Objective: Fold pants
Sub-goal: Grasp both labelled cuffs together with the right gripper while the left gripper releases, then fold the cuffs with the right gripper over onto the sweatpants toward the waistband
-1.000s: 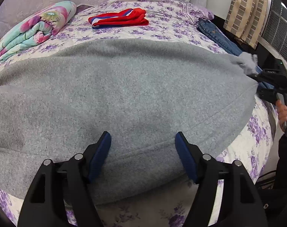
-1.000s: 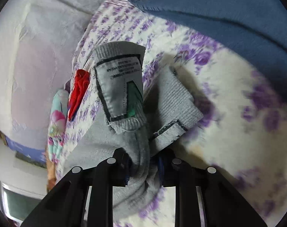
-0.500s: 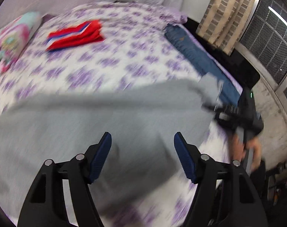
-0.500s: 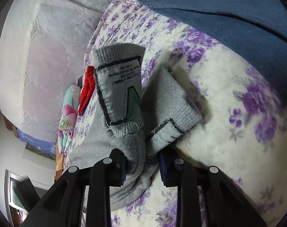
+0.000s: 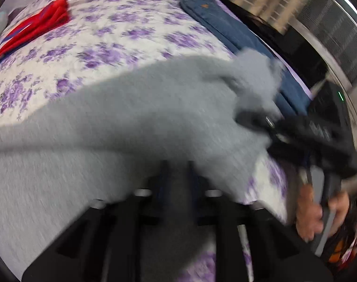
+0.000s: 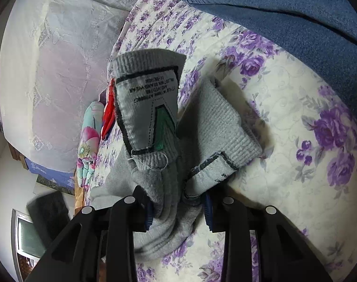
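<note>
The grey fleece pants (image 5: 122, 122) lie across the purple-flowered bed (image 5: 131, 35). My left gripper (image 5: 177, 174) is blurred, its fingers close together and pinched on the pants' near edge. My right gripper (image 6: 178, 209) is shut on the pants' ribbed cuff end (image 6: 150, 108), where a sewn label with a green mark shows. In the left wrist view the right gripper (image 5: 267, 122) holds that bunched cuff at the bed's right side, with a hand under it.
Folded blue jeans (image 5: 237, 35) lie along the bed's right edge, also in the right wrist view (image 6: 284, 7). A folded red garment (image 5: 35, 28) and a floral quilt roll (image 6: 89, 136) lie at the far side. A dark stand (image 5: 329, 108) is beside the bed.
My left gripper has gone from wide open to shut on the pants' edge and swung right toward the right gripper. The right gripper has kept its hold on the cuff.
</note>
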Available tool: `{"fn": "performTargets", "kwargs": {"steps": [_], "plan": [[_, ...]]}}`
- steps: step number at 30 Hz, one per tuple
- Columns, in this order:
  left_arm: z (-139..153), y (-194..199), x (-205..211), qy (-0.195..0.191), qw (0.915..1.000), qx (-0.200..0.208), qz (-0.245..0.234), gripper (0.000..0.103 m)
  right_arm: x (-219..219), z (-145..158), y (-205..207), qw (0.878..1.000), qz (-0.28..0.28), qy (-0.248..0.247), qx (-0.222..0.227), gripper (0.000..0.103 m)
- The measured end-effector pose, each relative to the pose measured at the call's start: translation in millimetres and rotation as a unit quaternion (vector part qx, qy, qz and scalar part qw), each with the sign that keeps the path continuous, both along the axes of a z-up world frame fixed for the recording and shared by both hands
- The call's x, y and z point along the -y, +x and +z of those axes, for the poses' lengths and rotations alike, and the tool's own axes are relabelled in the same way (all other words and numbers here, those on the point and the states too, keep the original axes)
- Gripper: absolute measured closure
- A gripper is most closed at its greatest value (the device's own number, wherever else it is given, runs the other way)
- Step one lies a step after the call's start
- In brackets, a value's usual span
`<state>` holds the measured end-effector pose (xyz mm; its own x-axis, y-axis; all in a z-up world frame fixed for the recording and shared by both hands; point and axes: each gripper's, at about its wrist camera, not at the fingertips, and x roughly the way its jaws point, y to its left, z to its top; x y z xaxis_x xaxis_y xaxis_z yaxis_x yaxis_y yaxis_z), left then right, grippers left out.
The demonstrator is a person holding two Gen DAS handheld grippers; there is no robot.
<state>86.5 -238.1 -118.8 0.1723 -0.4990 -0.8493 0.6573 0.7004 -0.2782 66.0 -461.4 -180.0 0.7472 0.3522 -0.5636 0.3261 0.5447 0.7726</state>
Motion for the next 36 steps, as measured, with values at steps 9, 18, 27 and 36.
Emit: {"fn": "performTargets", "kwargs": {"steps": [9,18,27,36], "plan": [[-2,-1,-17,-0.031,0.9995,0.008,-0.009,0.103,-7,4,-4,1.0,-0.028,-0.007,0.008,0.08],[23,-18,-141,-0.089,0.9958,0.004,0.022,0.103,-76,89,-3,0.969,-0.026,-0.246,0.025,0.081],[38,18,-333,-0.149,0.9566,0.029,0.249,0.103,-260,148,35,0.873,0.142,-0.458,0.087,0.081],[-10,41,-350,-0.135,0.9541,-0.02,0.267,0.103,-366,55,59,0.757,0.266,-0.597,-0.013,0.067]]}}
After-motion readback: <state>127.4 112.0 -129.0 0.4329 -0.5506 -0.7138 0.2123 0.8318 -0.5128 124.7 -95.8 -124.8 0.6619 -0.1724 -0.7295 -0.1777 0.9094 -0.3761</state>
